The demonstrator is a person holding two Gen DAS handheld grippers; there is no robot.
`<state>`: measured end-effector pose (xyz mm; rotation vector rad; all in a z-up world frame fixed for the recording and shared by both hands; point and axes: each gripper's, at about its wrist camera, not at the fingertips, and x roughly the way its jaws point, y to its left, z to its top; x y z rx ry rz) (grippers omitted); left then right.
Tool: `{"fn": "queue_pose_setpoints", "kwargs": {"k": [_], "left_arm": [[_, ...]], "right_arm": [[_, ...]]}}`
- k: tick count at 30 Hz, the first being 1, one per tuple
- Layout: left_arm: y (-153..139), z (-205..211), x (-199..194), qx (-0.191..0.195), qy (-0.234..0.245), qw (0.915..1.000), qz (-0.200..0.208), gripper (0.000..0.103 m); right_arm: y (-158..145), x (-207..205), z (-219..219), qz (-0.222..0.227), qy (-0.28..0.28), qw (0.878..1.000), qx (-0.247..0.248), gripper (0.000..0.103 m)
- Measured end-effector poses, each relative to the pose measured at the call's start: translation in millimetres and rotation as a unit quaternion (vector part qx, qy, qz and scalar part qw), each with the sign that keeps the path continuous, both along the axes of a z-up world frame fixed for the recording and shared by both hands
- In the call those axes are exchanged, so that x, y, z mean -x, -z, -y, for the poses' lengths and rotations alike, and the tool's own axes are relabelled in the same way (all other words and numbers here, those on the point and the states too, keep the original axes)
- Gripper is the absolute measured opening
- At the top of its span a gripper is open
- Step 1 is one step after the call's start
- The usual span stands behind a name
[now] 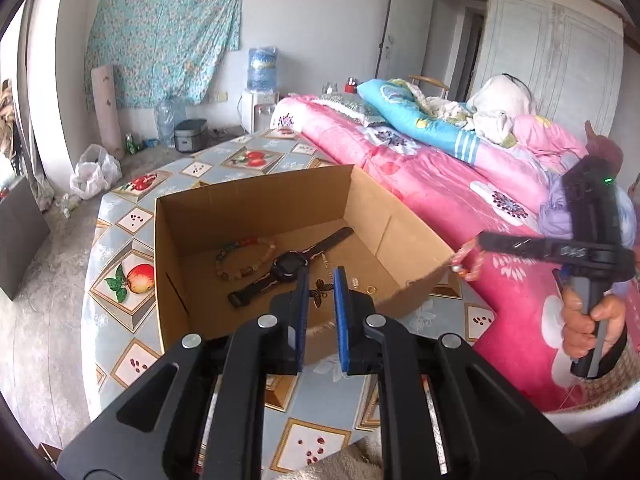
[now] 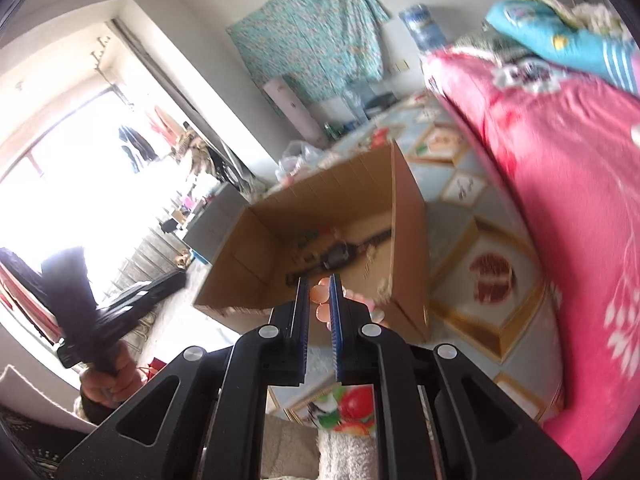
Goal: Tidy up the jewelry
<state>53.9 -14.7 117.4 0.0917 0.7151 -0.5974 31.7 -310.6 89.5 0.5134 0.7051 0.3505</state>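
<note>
Jewelry lies in the box [image 1: 408,240] on the tabletop [image 1: 120,248]: a bead bracelet [image 1: 244,258], a watch [image 1: 290,266], a butterfly pendant [image 1: 320,290]. The left gripper [image 1: 321,280] hangs above the box, fingers narrowly apart, empty. The right gripper [image 2: 319,286] pinches a pink bead bracelet [image 2: 320,294] beside the box's right wall.

A lived-in bedroom at home: a bed [image 1: 420,168] heaped with a pink floral quilt [image 1: 460,200] at three o'clock, a water dispenser [image 1: 261,92] at twelve, a floral cloth [image 1: 164,40] tacked to the wall, probably over a window.
</note>
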Motion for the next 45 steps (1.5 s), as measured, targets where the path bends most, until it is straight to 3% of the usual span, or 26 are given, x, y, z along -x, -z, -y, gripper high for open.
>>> {"fn": "queue_pose_setpoints", "kwargs": {"k": [4,8,13,16,19,24,29,33,42,45], "left_arm": [[19,2,-50,-0.037,0.01,0.9961,-0.079,0.011],[58,8,-95,-0.091,0.01,0.9822,-0.164,0.011],[88,22,-118,-0.164,0.027,0.963,-0.212,0.011],[97,28,-126,-0.198,0.027,0.9546,-0.221,0.012],[101,28,-130,-0.206,0.022,0.9499,-0.234,0.022],[87,15,-129,-0.174,0.01,0.9589,-0.224,0.029],[55,-6,-115,-0.126,-0.022,0.9784,-0.162,0.047],[38,-18,-102,-0.095,-0.044,0.9861,-0.129,0.056],[23,-26,-76,-0.071,-0.075,0.992,-0.074,0.068],[15,-26,-62,-0.052,-0.08,0.9938,-0.057,0.075]], "right_arm": [[-28,-29,-4,0.025,-0.033,0.999,0.017,0.01],[-31,-69,-19,0.007,-0.083,0.996,0.017,0.01],[-8,-115,-44,-0.068,-0.136,0.988,0.033,0.01],[10,-139,-55,-0.111,-0.162,0.98,0.041,0.01],[23,-153,-65,-0.142,-0.177,0.972,0.057,0.01],[30,-162,-78,-0.178,-0.202,0.961,0.066,0.01],[38,-167,-100,-0.21,-0.23,0.945,0.101,0.011],[46,-169,-102,-0.225,-0.225,0.938,0.136,0.012],[15,-148,-81,-0.169,-0.174,0.963,0.121,0.012],[-7,-123,-73,-0.117,-0.145,0.977,0.105,0.025]]}}
